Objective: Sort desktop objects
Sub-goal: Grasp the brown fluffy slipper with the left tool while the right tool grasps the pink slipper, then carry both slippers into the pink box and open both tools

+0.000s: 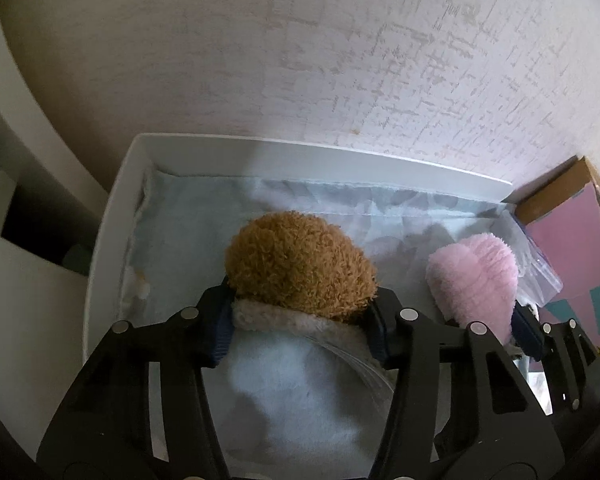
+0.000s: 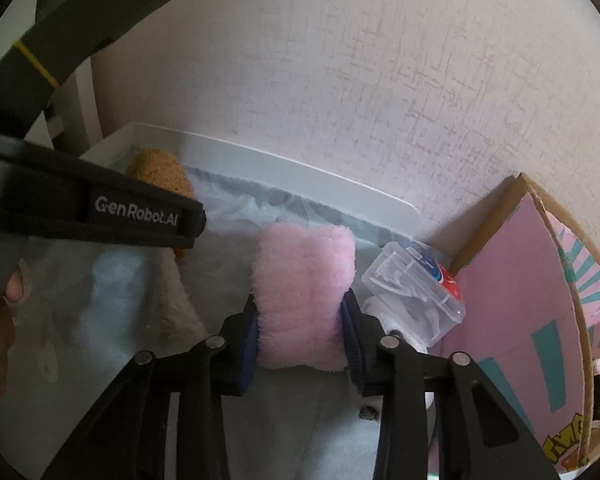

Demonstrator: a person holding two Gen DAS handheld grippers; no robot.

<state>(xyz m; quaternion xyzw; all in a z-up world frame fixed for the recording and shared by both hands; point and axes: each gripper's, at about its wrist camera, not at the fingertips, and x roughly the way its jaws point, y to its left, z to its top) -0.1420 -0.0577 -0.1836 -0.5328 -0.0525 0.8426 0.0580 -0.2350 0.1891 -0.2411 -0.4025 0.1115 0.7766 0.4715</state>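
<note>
Looking from the left wrist: left hand-held gripper (image 1: 300,320) clamped on a brown plush toy (image 1: 296,264) with a cream collar, low inside a white tray (image 1: 112,240) lined with pale blue cloth (image 1: 188,232). Right hand-held gripper (image 1: 484,320) just to the right, squeezing a pink plush heart (image 1: 474,276).

Looking from the right wrist: pads pressed into both sides of the pink plush heart (image 2: 304,296) over the same tray (image 2: 300,176). Clear plastic box (image 2: 416,292) close on the right, beside a pink cardboard box (image 2: 512,280). Left hand-held gripper at far left, fingertips hidden.
</note>
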